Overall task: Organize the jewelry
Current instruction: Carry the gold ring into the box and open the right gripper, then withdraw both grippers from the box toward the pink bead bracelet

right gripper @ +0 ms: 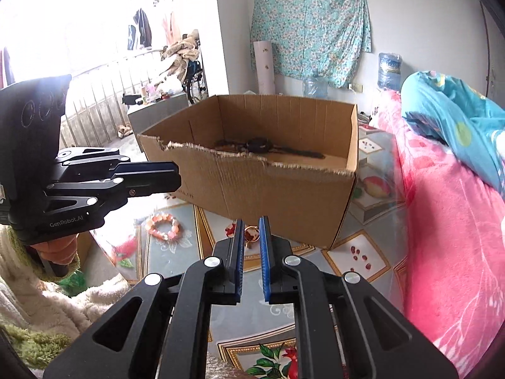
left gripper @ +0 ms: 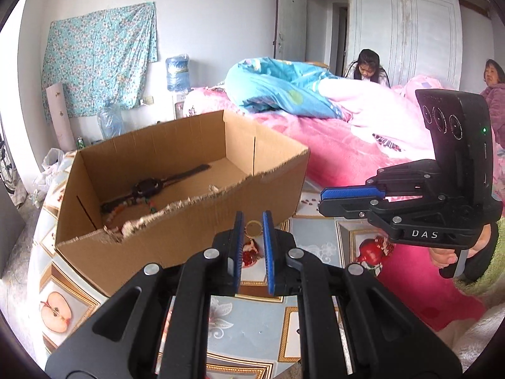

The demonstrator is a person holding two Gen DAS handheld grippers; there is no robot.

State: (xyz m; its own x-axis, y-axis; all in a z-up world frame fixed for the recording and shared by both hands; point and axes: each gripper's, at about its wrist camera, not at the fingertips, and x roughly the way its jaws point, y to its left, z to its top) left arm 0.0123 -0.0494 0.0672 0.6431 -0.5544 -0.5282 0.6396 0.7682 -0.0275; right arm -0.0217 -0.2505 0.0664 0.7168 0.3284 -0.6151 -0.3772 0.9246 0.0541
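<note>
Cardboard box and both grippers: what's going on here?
A person holds a gripper in each hand over a fruit-print table. The left gripper seems to pinch a small gold ring just short of the torn cardboard box. The right gripper seems to pinch a second gold ring. A watch and beads lie in the box; an orange bead bracelet sits on the table.

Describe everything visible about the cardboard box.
The cardboard box is brown corrugated board, open-topped, its near wall torn to a ragged edge. It stands upright on the fruit-print tablecloth beside the pink bed. Inside, on its floor, lie a black watch and a string of beads.
</note>
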